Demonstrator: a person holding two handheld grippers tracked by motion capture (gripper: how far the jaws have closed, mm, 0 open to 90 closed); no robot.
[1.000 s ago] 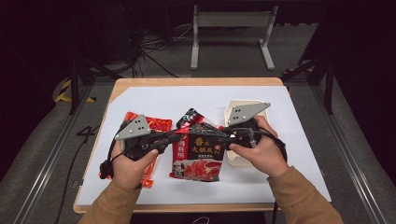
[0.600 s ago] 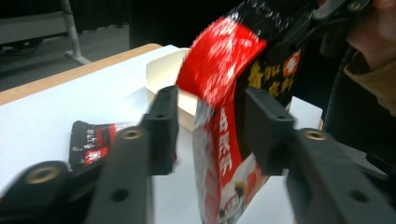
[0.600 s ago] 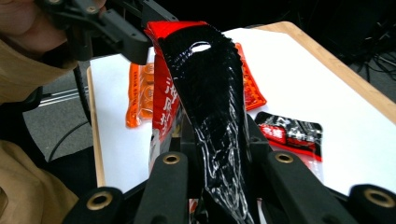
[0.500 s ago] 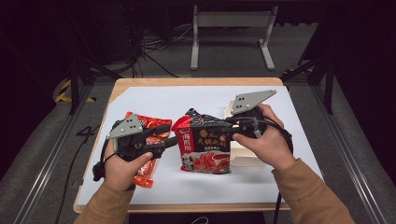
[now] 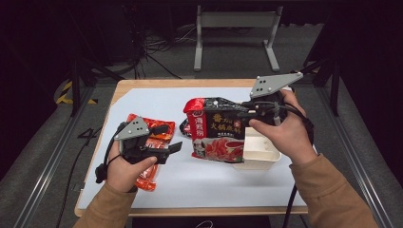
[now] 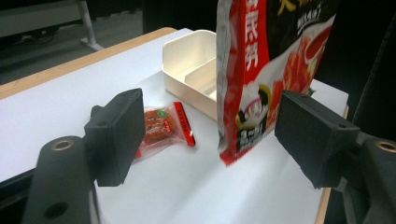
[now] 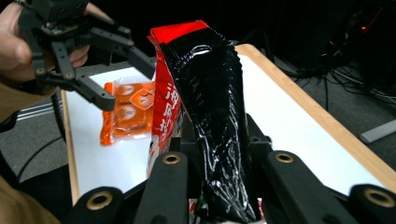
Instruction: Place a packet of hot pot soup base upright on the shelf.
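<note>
Holding up one big red and black snack bag [image 5: 219,129] over the white table [image 5: 157,102], pinched tight in the right gripper [image 5: 251,112]. Hanging open and empty, the left gripper [image 5: 173,138]. Lying flat: one orange packet [image 5: 153,137], one small red sweet [image 6: 158,125]. Hiding partly behind the bag, one cream tray [image 5: 259,152]. Shining, crinkling.

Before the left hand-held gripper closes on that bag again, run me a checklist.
1. Right hand-held gripper clamped on the red and black bag: ok.
2. Left hand-held gripper open: ok.
3. Bag between the left jaws: not ok, only its lower edge hangs just ahead of them.
4. White divided tray free to receive: ok, both compartments look bare.
5. Small red packet out of the way: ok, lying flat beside the bag.
6. Bag already torn open: cannot tell.
</note>
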